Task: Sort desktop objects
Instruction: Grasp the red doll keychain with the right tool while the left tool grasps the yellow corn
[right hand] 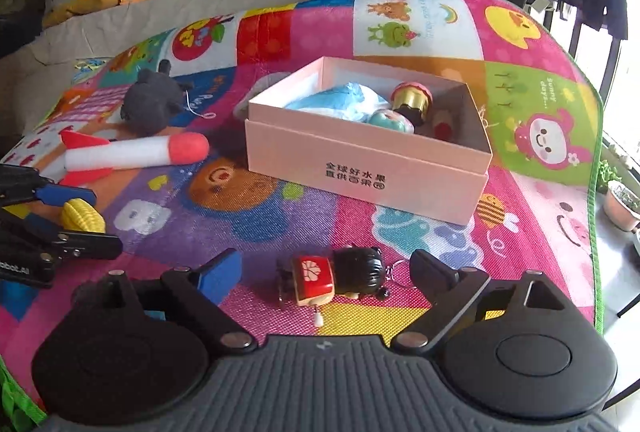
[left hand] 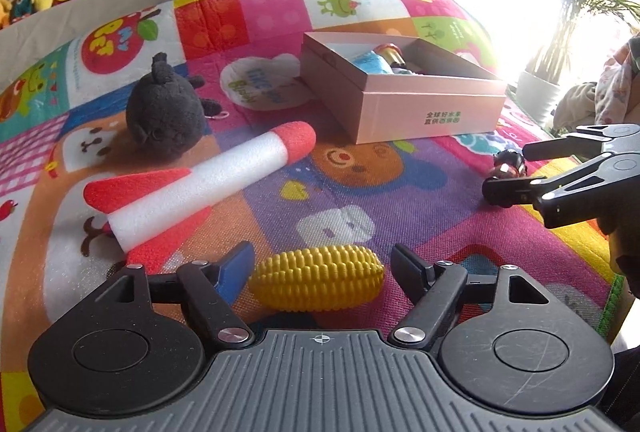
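Left wrist: both jaws wide open w/ nothing held, corn (left hand: 318,282) & doll (right hand: 334,278) between, on play mat (left hand: 420,199).

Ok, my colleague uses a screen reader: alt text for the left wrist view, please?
An open left claw straddles a yellow toy corn lying on a colourful play mat. Beyond lie a foam rocket, a dark plush toy and an open pink box.
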`<move>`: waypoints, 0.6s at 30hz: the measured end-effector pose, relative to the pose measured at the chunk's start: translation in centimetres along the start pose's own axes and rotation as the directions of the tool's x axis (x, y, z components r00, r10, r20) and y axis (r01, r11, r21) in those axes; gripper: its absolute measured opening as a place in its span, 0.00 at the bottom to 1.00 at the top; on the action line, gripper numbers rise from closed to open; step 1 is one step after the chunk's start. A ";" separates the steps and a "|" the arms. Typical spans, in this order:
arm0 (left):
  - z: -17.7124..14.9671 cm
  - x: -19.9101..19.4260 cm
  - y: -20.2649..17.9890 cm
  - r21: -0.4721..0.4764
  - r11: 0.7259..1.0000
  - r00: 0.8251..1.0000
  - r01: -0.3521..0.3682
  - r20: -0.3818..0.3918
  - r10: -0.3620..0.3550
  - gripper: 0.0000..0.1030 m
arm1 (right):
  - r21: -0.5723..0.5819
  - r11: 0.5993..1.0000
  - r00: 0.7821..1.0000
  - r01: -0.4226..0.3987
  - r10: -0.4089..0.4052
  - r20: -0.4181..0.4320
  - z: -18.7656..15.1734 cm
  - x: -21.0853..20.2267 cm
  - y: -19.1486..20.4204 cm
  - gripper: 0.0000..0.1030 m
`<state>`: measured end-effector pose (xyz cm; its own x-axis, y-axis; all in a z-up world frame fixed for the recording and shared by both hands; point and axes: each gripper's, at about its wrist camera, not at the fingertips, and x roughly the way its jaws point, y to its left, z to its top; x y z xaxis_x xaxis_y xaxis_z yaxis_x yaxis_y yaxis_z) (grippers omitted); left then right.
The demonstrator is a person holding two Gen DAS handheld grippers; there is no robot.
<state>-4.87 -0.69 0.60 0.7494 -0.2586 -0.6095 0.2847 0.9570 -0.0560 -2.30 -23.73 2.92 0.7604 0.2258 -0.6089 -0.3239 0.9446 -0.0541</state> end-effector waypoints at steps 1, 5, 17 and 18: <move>0.0 -0.1 0.1 -0.005 1.000 1.000 0.005 0.006 -0.005 0.82 | 0.002 1.000 1.000 -0.004 0.004 -0.013 0.0 0.5 -0.3 0.89; -0.2 -1.4 0.5 -0.023 1.000 0.999 0.017 0.048 -0.016 0.92 | 0.009 0.999 0.998 -0.034 0.034 -0.056 0.0 1.9 -0.6 0.80; -0.8 -1.2 -0.4 0.010 0.999 0.998 -0.051 -0.027 0.051 0.85 | 0.037 0.996 0.996 -0.082 0.083 -0.026 -0.9 -0.3 0.4 0.63; -0.7 -1.2 -0.6 0.017 0.999 0.999 -0.047 -0.027 0.048 0.83 | 0.033 0.996 0.997 -0.079 0.079 -0.021 -1.0 -0.7 0.4 0.63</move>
<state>-6.31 -0.85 0.83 0.7457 -0.2092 -0.6326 0.2594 0.9657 -0.0136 -3.47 -23.72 2.54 0.7205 0.2951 -0.6275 -0.3641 0.9311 0.0197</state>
